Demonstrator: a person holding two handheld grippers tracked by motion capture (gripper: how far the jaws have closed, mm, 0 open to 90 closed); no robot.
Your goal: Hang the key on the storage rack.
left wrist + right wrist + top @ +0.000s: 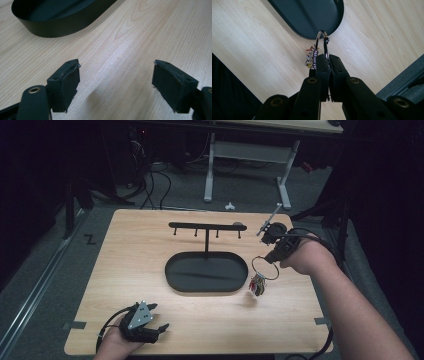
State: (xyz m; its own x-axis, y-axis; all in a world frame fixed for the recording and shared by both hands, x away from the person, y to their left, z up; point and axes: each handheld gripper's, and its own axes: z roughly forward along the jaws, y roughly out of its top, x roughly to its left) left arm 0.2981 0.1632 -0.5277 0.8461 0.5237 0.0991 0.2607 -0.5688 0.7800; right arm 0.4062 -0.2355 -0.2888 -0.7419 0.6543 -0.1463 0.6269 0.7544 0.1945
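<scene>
A black stand with an oval tray (175, 275) and a hooked crossbar (207, 226) sits mid-table. My right gripper (274, 257) is shut on a metal key ring (265, 268), held above the table just right of the tray. A small beaded charm (257, 284) dangles from the ring. In the right gripper view the ring (323, 41) pokes out of the closed jaws, the charm (311, 58) hanging beside them, over the tray's end (312, 15). My left gripper (161, 317) rests open near the front edge. Its pads (67, 82) stand wide apart with bare wood between.
The wooden table (125, 285) has taped corners (74, 325) at the front. A white desk frame (247, 160) and cables (150, 180) stand on the floor beyond the far edge. The tray's wall (55, 27) lies ahead of the left gripper.
</scene>
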